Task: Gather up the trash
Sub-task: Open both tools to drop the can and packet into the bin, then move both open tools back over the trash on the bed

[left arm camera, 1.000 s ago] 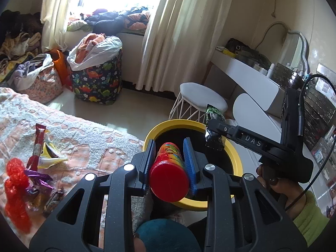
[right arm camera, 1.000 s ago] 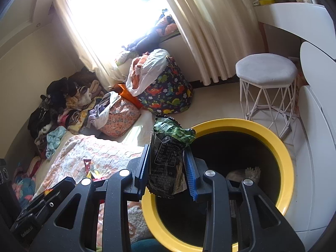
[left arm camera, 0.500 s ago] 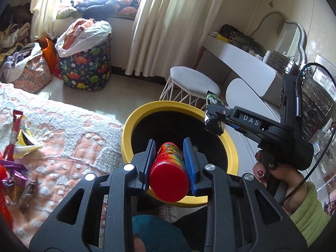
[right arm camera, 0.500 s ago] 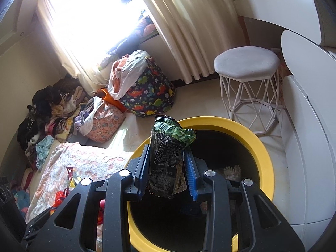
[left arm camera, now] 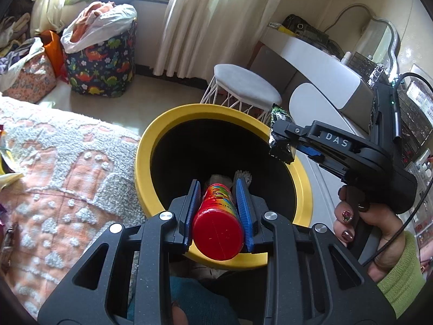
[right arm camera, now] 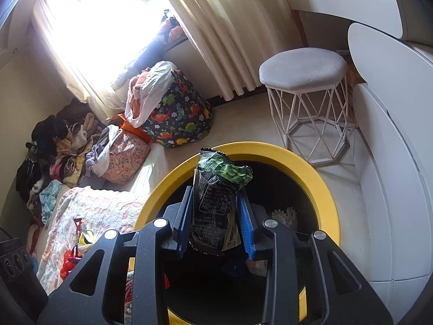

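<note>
Here, both grippers hang over the mouth of a yellow-rimmed bin (left arm camera: 167, 124) with a black inside, standing on the floor right against the edge of a bed with a pink and white tufted blanket (left arm camera: 67, 162).

The left gripper (left arm camera: 217, 189) has its blue pads narrowed onto a rainbow-printed tube with a red cap (left arm camera: 217, 230); the tube lies along the fingers, cap toward the camera, its far end out over the bin's opening. The print on its side is too foreshortened to read.

The right gripper (right arm camera: 216, 205) is clamped on a crumpled dark snack wrapper with green print (right arm camera: 216, 189), which stands up past the fingertips above the bin. From the left wrist view this gripper reaches in over the far rim, and only the top and bottom ends of the wrapper show around its fingers. A hand with painted nails (left arm camera: 362, 233) in a green sleeve grips its handle.

The bottom of the bin is mostly lost in shadow. Something pale and frilly (right arm camera: 284, 214) lies there, possibly a scrap of packaging, along with dim shapes I can't name.

On the blanket, partly cut off by the right gripper's body, a few more bright wrappers (right arm camera: 78, 243) remain. A white wire-legged stool (right arm camera: 305, 73) stands just beyond the bin.
</note>
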The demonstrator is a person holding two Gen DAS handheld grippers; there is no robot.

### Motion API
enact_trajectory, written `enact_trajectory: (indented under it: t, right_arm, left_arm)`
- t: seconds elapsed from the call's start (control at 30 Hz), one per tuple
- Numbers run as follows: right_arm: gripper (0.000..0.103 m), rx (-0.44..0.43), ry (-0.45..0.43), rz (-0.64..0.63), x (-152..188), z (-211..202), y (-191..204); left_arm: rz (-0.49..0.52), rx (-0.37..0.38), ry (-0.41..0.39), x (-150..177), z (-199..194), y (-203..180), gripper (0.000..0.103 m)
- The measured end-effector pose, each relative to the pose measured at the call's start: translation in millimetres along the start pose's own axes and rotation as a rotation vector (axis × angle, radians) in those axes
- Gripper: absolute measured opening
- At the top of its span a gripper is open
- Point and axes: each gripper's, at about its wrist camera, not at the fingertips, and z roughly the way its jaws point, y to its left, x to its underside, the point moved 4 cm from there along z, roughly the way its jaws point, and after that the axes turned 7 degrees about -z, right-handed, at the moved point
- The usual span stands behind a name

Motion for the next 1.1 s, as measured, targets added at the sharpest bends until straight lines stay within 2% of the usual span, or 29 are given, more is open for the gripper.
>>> enact_trajectory:
  t: [0.3, 0.4, 0.43, 0.47, 0.5, 0.53, 0.57, 0.6, 0.67, 0.8, 1.1]
  right_arm:
    - [0.031, 0.011, 0.025, 0.027, 5, 7, -7]
    - [0.035, 0.010, 0.025, 0.030, 5, 7, -7]
    - [0.039, 0.003, 0.029, 0.036, 5, 8, -7]
    - [0.045, -0.009, 0.039, 0.044, 6, 10, -8]
    - [0.046, -0.012, 0.043, 0.053, 6, 12, -9]
    - [0.047, -0.009, 0.044, 0.057, 7, 13, -10]
    - [0.050, -0.008, 0.046, 0.056, 8, 13, -9]
    - [0.052, -0.004, 0.046, 0.054, 8, 14, -9]
    - [0.055, -0.001, 0.041, 0.050, 7, 13, -6]
    - [0.056, -0.001, 0.033, 0.029, 6, 11, -1]
    - [0.056, -0.025, 0.005, -0.040, 3, 3, 21]
  left_arm:
    - [-0.025, -0.027, 0.012, -5, 13, 8, 0.021]
    - [-0.048, -0.033, 0.013, -8, 15, 15, 0.021]
    - [-0.052, -0.039, 0.009, -9, 15, 16, 0.023]
    - [-0.055, -0.047, -0.001, -10, 12, 17, 0.031]
    - [-0.060, -0.050, -0.012, -10, 9, 19, 0.038]
    - [-0.067, -0.055, -0.024, -10, 5, 20, 0.052]
    - [-0.072, -0.056, -0.038, -10, 1, 21, 0.061]
    - [-0.073, -0.057, -0.054, -10, -3, 22, 0.064]
    - [-0.071, -0.067, -0.081, -10, -11, 23, 0.082]
    - [-0.069, -0.077, -0.123, -12, -26, 24, 0.092]
    - [-0.086, -0.130, -0.193, -10, -57, 38, 0.092]
